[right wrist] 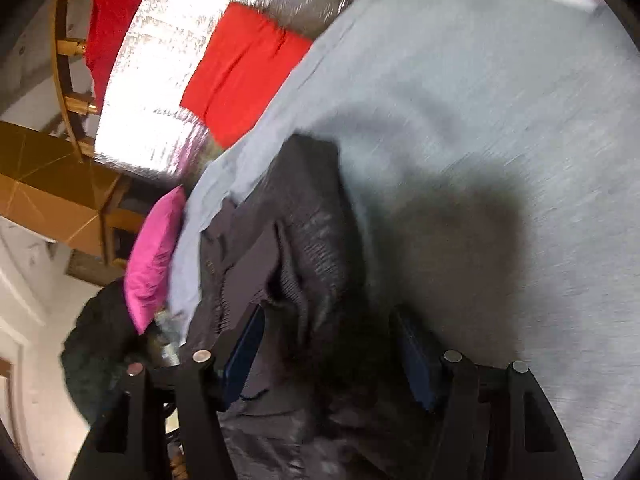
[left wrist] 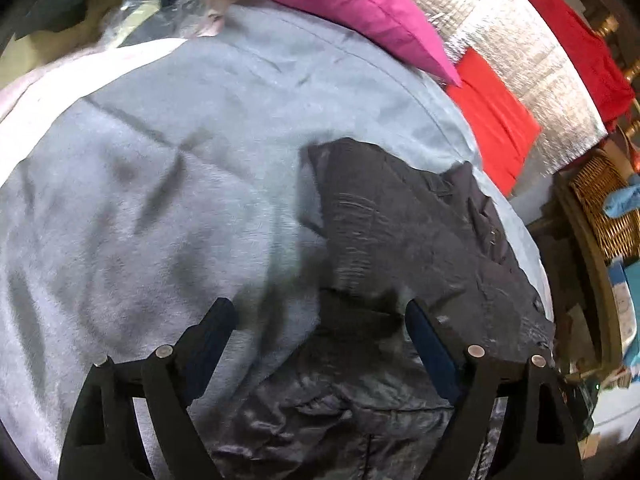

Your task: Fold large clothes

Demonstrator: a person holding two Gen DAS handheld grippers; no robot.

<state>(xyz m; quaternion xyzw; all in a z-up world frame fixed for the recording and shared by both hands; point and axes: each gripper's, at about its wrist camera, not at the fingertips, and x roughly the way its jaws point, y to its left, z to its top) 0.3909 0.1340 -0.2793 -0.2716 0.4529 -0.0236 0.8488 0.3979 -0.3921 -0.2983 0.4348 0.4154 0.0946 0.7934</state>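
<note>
Left gripper (left wrist: 318, 312) spread wide over pale blue blanket (left wrist: 168, 184), fingers (left wrist: 218, 320) gripping nothing. At two o'clock, dark jacket (left wrist: 404, 216) lying crumpled on the blanket. Right gripper (right wrist: 326, 320) parted, astride the jacket's bunched folds, pads not pressing. Pink pillow (right wrist: 154, 256) at nine o'clock.

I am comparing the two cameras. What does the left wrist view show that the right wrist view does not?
Only the left wrist view shows the wicker basket. Only the right wrist view shows the brown floor tiles. Both share the dark garment on the light blue blanket, the pink pillow, the red cloth and the silver sheet.
</note>
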